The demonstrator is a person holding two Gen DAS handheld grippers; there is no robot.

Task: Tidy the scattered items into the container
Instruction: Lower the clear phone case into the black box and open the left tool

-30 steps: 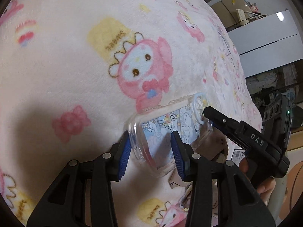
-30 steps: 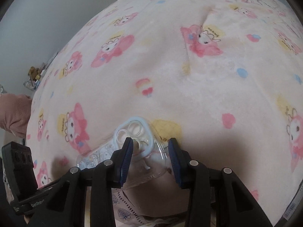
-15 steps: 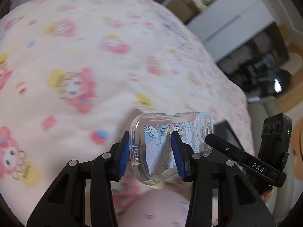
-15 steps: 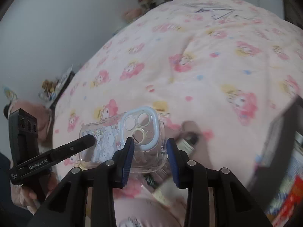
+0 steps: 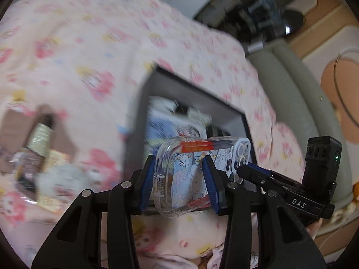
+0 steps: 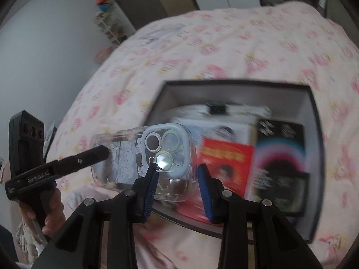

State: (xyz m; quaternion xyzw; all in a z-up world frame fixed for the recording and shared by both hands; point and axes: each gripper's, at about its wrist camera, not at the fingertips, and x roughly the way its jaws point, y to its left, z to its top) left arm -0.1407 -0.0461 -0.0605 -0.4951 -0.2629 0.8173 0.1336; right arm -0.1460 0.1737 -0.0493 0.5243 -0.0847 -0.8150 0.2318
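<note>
Phone case | frame centre, above box | left gripper and right gripper both clamped on opposite ends, likely for a level drop-in

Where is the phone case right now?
The phone case is held in the air between both grippers, left and right, in front of the dark box on the pink blanket.
</note>
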